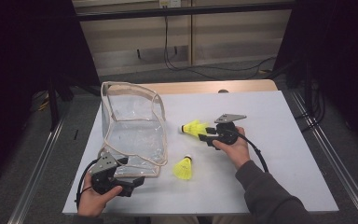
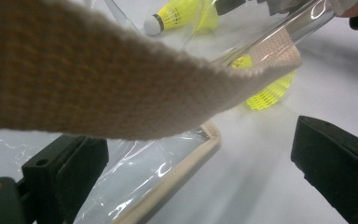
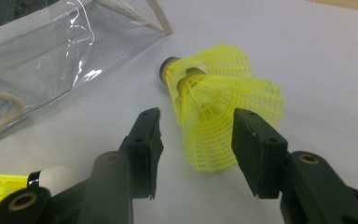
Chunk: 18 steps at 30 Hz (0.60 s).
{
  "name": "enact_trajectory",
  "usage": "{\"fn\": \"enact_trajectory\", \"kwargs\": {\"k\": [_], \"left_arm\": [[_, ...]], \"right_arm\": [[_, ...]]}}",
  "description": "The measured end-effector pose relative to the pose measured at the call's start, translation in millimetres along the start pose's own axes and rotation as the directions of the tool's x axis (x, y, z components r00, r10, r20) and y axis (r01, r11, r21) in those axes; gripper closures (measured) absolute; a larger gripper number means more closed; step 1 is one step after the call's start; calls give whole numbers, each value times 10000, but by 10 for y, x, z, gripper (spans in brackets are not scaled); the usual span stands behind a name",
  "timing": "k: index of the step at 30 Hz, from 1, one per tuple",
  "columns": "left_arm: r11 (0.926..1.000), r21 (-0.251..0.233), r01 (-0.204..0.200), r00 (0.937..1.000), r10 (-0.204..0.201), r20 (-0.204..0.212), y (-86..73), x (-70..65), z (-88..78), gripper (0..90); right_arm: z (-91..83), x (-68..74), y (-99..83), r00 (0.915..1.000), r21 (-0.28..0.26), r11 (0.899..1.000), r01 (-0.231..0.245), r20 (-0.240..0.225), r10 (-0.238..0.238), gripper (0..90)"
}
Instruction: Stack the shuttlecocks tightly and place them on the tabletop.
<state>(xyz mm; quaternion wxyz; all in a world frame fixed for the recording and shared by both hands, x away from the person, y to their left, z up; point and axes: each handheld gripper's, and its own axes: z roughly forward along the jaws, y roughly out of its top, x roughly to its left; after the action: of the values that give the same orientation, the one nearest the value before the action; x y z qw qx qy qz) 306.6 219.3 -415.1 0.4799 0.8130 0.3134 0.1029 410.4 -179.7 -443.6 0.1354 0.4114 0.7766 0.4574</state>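
Neither yellow shuttlecock has been put into the clear pouch (image 1: 133, 133) yet. One shuttlecock (image 3: 214, 107) lies on the table (image 1: 279, 154) between the spread fingers of the right gripper (image 3: 196, 140), unpinched; another (image 1: 183, 168) lies nearby. The left gripper (image 2: 200, 154), fingers spread, is held at the pouch's strap (image 2: 98, 88)

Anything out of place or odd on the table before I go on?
Mostly fine. The shuttlecock between the right claw's open jaws seems to be two nested together: two cork collars show. The clear bag sags, its top rim uneven.
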Motion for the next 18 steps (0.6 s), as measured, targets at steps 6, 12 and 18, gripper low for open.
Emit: {"fn": "enact_trajectory", "kwargs": {"k": [6, 12, 18], "left_arm": [[10000, 12, 4, 10000, -4, -17, 1, -1, 1, 39], [10000, 19, 5, 10000, -5, -26, 1, -2, 1, 39], [10000, 13, 9, 10000, -9, -41, 1, -4, 2, 39]], "right_arm": [[-82, 0, -18, 10000, -204, 9997, -95, -17, 94, 455], [-152, 16, -45, 9998, -252, 9996, -130, -149, 126, 419], [-217, 55, -56, 9997, -319, 9995, -58, -246, 50, 374]]}}
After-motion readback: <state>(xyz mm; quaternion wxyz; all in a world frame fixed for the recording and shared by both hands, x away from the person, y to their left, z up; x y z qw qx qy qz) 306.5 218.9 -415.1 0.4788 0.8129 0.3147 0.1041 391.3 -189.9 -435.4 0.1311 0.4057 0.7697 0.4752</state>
